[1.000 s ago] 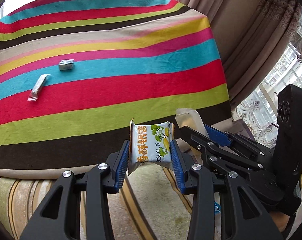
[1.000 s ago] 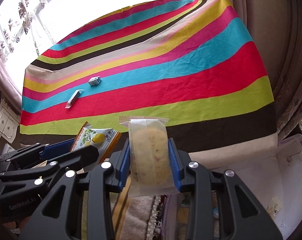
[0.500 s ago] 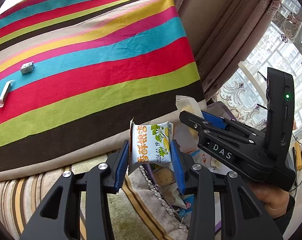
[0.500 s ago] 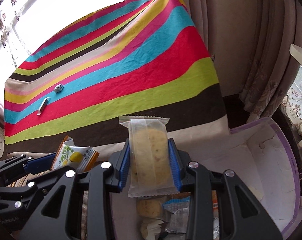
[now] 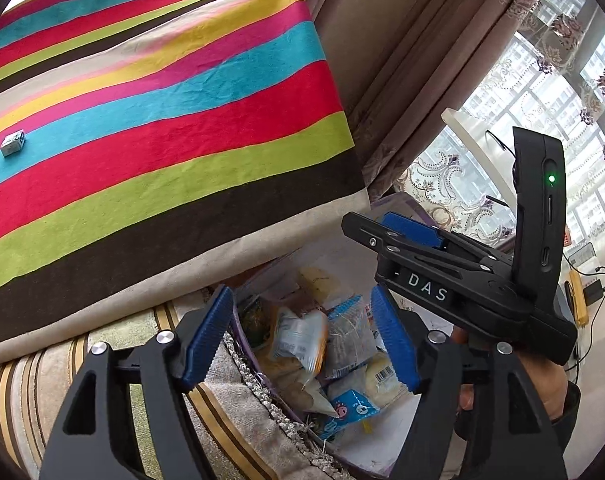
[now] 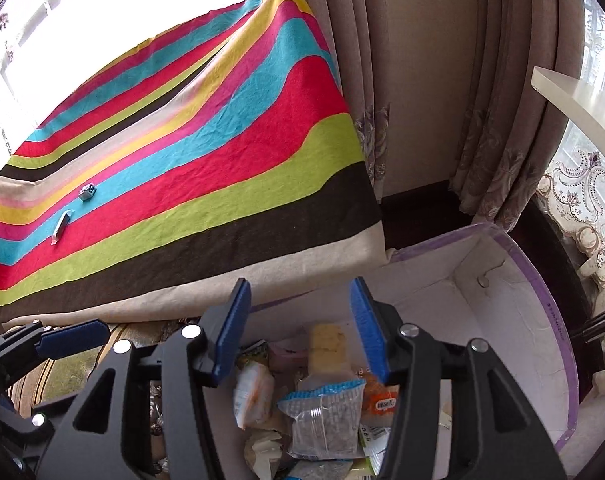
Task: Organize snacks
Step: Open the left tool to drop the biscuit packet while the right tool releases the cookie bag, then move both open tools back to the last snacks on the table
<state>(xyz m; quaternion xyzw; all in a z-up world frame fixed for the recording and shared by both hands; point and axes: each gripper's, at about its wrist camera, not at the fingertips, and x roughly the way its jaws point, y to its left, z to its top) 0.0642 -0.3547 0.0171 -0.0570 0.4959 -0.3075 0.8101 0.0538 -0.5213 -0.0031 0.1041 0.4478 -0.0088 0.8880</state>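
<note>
We have swung both claws from the striped tabletop (image 6: 206, 168) to above the bin (image 6: 542, 304); left claw (image 5: 302, 336) and right claw (image 6: 298, 328) have just been opening, empty, their packets among the snacks (image 6: 322, 408) below.

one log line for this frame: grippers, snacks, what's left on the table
left hand-held gripper: just opened, empty | right hand-held gripper: just opened, empty | box: holds snack packets | striped cloth: two small packets left

Left gripper (image 5: 302, 336) angled downward, jaws just spread apart with nothing clamped, right gripper (image 6: 298, 330) likewise tilted down, jaws just parted, hand (image 5: 542, 380) gripping its handle
</note>
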